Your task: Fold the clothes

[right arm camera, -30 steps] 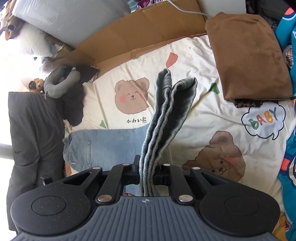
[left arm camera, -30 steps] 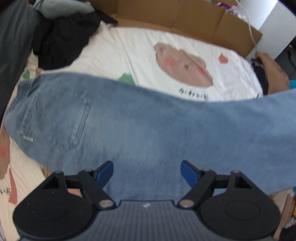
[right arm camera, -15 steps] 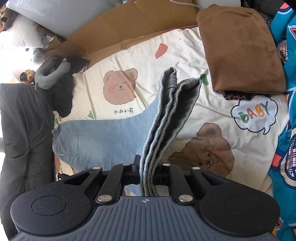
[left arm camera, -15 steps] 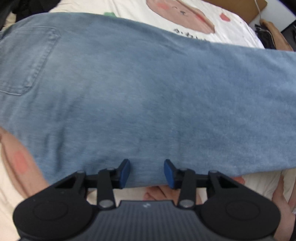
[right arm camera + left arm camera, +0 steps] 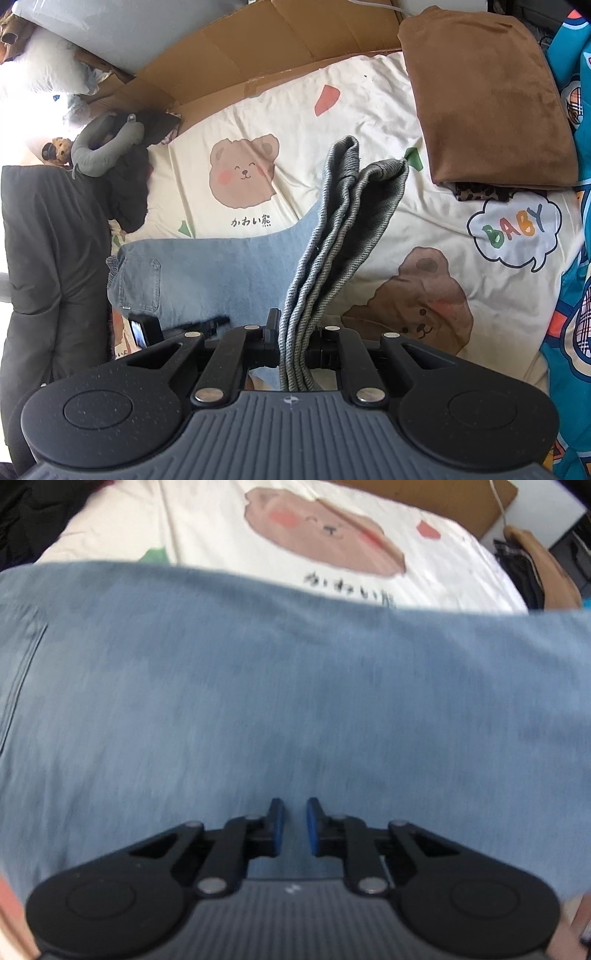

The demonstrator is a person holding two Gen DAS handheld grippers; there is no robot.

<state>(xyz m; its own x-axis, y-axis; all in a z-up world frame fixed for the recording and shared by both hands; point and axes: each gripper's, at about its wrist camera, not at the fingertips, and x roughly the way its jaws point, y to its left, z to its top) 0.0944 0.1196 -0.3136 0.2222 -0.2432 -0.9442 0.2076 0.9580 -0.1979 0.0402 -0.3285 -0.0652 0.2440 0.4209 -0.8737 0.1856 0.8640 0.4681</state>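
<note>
right wrist view: my right fingers [image 5: 293,341] pinch the jeans' [image 5: 229,266] hem layers, lifted off the bed [image 5: 295,122]. my left fingers [image 5: 292,825], nearly together, press mid-leg with a small gap. if that cloth slides, the fold could skew or the hem slip free.

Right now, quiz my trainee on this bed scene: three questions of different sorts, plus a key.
1. True or false: the right tool is shut on grey fabric.
2. Which word is printed in the cloud on the sheet? A) BABY B) BEAR C) HAPPY
3. Fill in: the garment spread in front of the left tool is a pair of ___.

Key: 1 true; 2 A; 3 jeans.
</note>
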